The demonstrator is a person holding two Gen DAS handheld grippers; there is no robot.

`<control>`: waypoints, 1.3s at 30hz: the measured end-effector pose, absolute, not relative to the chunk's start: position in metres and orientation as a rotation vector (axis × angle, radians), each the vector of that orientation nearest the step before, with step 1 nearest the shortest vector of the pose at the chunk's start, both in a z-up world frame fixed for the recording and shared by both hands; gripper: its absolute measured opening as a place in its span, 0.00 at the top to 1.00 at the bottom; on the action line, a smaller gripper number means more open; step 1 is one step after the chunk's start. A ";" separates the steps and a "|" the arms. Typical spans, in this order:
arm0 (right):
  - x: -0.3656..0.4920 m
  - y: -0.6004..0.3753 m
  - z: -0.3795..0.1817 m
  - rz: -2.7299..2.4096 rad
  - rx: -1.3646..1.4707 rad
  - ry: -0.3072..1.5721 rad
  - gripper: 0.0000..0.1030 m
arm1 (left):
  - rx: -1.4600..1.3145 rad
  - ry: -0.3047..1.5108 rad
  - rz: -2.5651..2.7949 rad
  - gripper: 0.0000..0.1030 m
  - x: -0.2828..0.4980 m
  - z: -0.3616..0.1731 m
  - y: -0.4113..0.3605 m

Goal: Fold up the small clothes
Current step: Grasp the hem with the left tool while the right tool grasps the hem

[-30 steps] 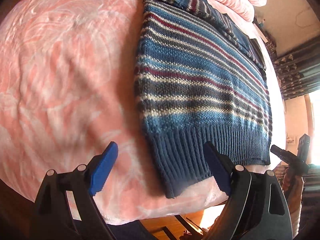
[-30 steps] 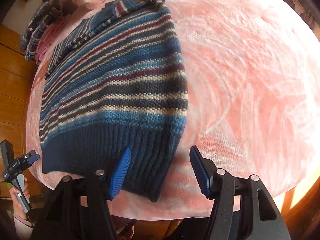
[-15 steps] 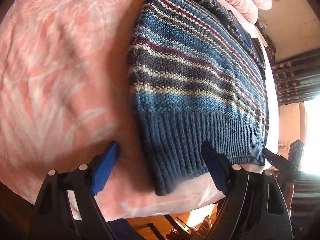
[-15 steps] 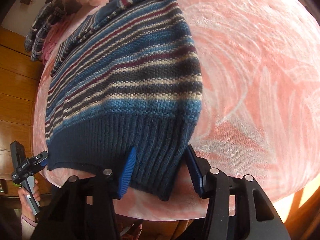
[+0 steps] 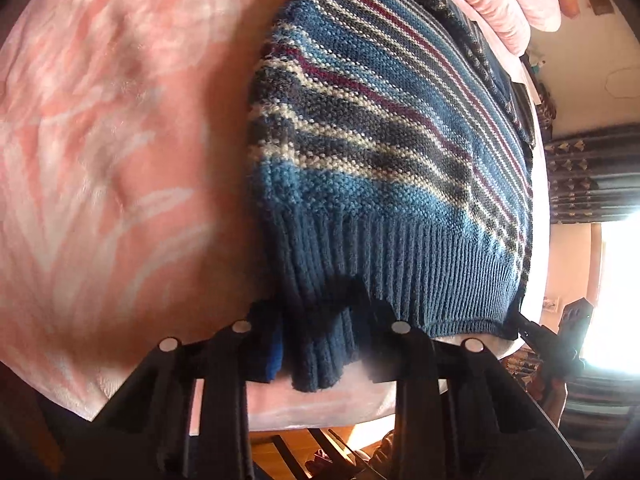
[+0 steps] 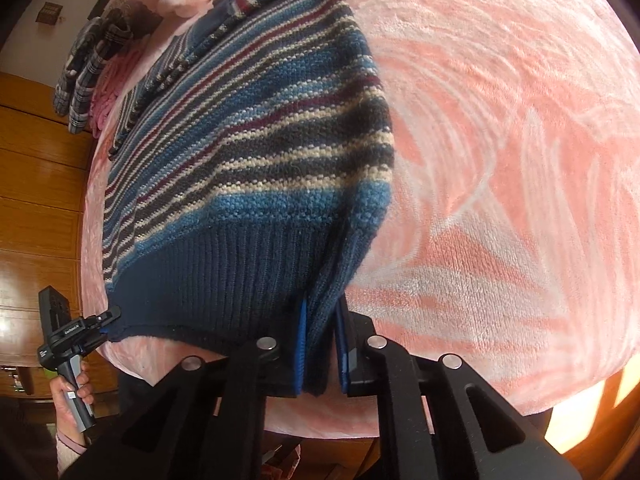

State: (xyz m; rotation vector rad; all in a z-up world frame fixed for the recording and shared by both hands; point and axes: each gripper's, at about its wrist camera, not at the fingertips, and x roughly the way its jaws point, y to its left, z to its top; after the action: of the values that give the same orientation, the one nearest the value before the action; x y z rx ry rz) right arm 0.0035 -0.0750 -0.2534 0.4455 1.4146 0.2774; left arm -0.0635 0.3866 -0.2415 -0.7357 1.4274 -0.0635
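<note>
A striped knit sweater [image 5: 384,152] in blue, cream, grey and maroon lies on a pink bed cover, its dark blue ribbed hem towards me. My left gripper [image 5: 320,344] is shut on the hem's left corner, which bunches between the blue pads. In the right wrist view the same sweater [image 6: 248,168] stretches away, and my right gripper [image 6: 320,344] is shut on the hem's right corner, the fabric pinched between its blue pads [image 6: 301,348]. The left gripper [image 6: 106,318] also shows at the far hem corner, held by a hand [image 6: 70,400].
The pink patterned bed cover [image 6: 500,160] spreads wide beside the sweater. Pink pillows [image 5: 500,4] lie at the head. Plaid clothes [image 6: 86,76] are piled at the far left by a wooden wardrobe [image 6: 36,200]. Dark curtains [image 5: 592,176] and a bright window stand at the right.
Both grippers moved forward onto the ribbed hem and went from open to shut, each pinching one bottom corner of the sweater.
</note>
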 end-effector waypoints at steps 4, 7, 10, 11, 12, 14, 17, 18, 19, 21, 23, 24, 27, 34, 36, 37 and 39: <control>0.002 -0.079 -0.244 0.319 0.520 1.385 0.90 | -0.783 1.403 -0.080 0.90 -0.068 -0.235 0.393; 0.006 -0.090 -0.232 0.383 0.640 1.344 0.91 | -0.804 1.361 -0.100 0.91 -0.067 -0.221 0.396; 0.019 -0.100 -0.216 0.440 0.740 1.291 0.91 | -0.840 1.297 -0.125 0.92 -0.059 -0.202 0.401; 0.025 -0.104 -0.211 0.448 0.769 1.274 0.91 | -0.843 1.277 -0.129 0.92 -0.054 -0.196 0.403; 0.033 -0.106 -0.206 0.450 0.791 1.259 0.91 | -0.840 1.259 -0.132 0.92 -0.047 -0.190 0.404; 0.052 -0.109 -0.198 0.443 0.798 1.238 0.91 | -0.827 1.235 -0.135 0.92 -0.033 -0.183 0.407; 0.085 -0.109 -0.196 0.432 0.814 1.235 0.91 | -0.828 1.208 -0.130 0.92 -0.006 -0.179 0.414; 0.096 -0.107 -0.198 0.425 0.821 1.243 0.91 | -0.827 1.206 -0.127 0.92 0.002 -0.181 0.417; 0.108 -0.106 -0.202 0.417 0.825 1.254 0.91 | -0.821 1.208 -0.123 0.92 0.012 -0.184 0.418; 0.129 -0.100 -0.211 0.394 0.822 1.280 0.91 | -0.803 1.220 -0.117 0.91 0.031 -0.192 0.418; 0.147 -0.096 -0.223 0.375 0.824 1.306 0.91 | -0.792 1.243 -0.107 0.91 0.047 -0.203 0.419; 0.155 -0.095 -0.228 0.365 0.825 1.317 0.91 | -0.799 1.254 -0.105 0.91 0.054 -0.210 0.419; 0.173 -0.090 -0.242 0.340 0.827 1.354 0.91 | -0.823 1.285 -0.095 0.86 0.072 -0.227 0.424; 0.179 -0.098 -0.255 0.341 0.865 1.385 0.79 | -1.021 1.262 -0.192 0.30 0.075 -0.234 0.445; 0.173 -0.106 -0.250 0.306 0.845 1.360 0.66 | -1.073 1.210 -0.195 0.20 0.063 -0.225 0.459; 0.171 -0.111 -0.246 0.278 0.820 1.344 0.56 | -1.092 1.193 -0.199 0.20 0.057 -0.221 0.465; 0.164 -0.118 -0.240 0.272 0.806 1.318 0.56 | -1.087 1.187 -0.178 0.20 0.048 -0.215 0.472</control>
State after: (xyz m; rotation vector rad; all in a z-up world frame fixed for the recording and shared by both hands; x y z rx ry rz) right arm 0.1640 -0.1178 -0.2401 0.8060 1.3179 0.2719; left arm 0.0481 0.4724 -0.2152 -1.0870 1.1865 -0.1782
